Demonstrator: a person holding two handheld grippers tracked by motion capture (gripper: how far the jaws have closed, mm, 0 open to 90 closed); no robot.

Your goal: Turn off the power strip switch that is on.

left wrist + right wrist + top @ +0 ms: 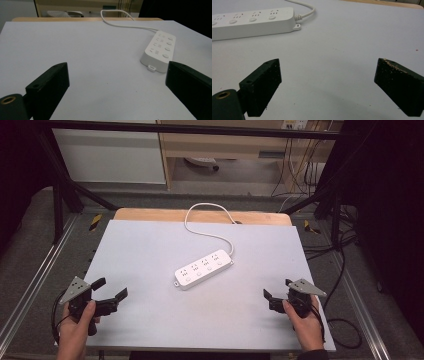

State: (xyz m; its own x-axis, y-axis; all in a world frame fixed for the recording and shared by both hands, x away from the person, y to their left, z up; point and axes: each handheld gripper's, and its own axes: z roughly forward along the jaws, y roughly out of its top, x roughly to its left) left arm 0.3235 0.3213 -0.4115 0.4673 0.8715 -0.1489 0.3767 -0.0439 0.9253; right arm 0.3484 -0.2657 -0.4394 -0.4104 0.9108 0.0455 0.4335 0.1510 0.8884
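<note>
The bench (pixel 150 260) carries a pale grey sheet that covers nearly all of its top, with a strip of bare wood showing along the far edge. Black frame rails stand around it, and a light wooden cabinet (pixel 225 145) stands on the floor beyond.

A white power strip (pixel 203 269) lies flat near the middle of the bench, set at a slant so that its cord end points to the far right. It has four socket groups in a row, each with a round button beside it. Its white cord (pixel 202 227) leaves that far end, curves across the grey sheet and loops over the far edge of the bench.

The left tool (pixel 111 294) sits at the near left of the bench, held in the person's left hand (pixel 77 330). Its jaws stand wide apart with nothing between them. In the left gripper view the power strip (pixel 158 50) lies ahead and to the right, apart from the jaws.

The right tool (pixel 276 296) sits at the near right, held in the right hand (pixel 306 325), and its jaws too are spread wide with only bare bench between them. In the right gripper view the power strip (pixel 252 22) lies at the upper left, well apart from the jaws.
</note>
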